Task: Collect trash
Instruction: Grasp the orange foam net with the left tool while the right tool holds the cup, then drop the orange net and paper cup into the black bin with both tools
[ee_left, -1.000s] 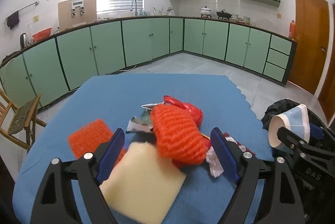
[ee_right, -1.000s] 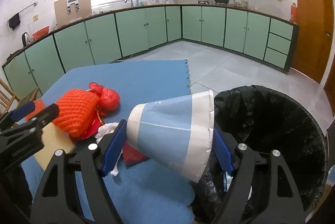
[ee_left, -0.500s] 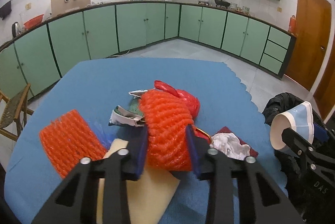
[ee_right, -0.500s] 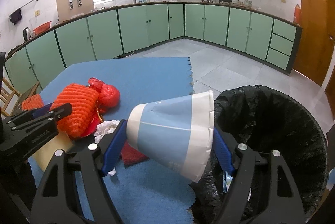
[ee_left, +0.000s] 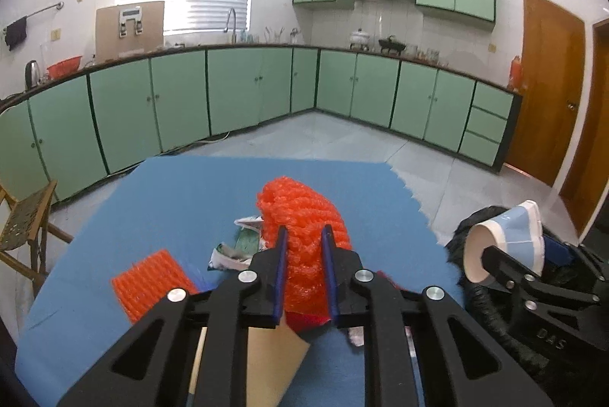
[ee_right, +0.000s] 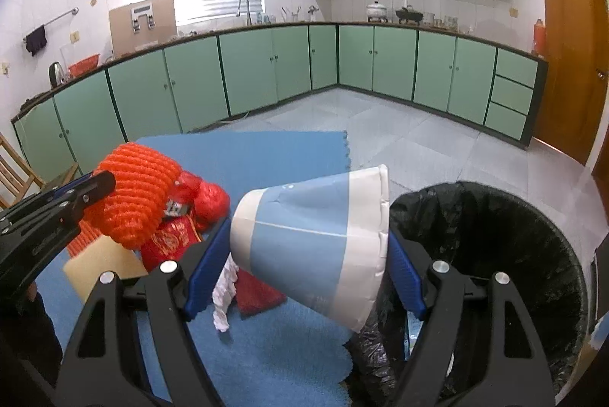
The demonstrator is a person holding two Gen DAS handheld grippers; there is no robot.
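Left claw (ee_left: 303,274) is pinching the orange foam net (ee_left: 304,217), fingers squeezed tight into its soft middle, and the net is clear of the blue table (ee_left: 190,186); a firm pinch makes sense, since that mesh is squashy and would slip from a loose hold. Over on the right, the right claw (ee_right: 304,255) clamps the paper cup (ee_right: 312,239) sideways, mouth toward the black bin (ee_right: 514,255), held at the near right edge of the table and just beside the rim; looks parked there ready for the drop. More trash lies on the table: a second orange net (ee_left: 152,277) near left, a tan card (ee_left: 266,361) under the left claw, a crumpled wrapper (ee_left: 239,247), red packets (ee_right: 171,239) and a white tissue (ee_right: 224,289); plenty left to collect, I'd say.
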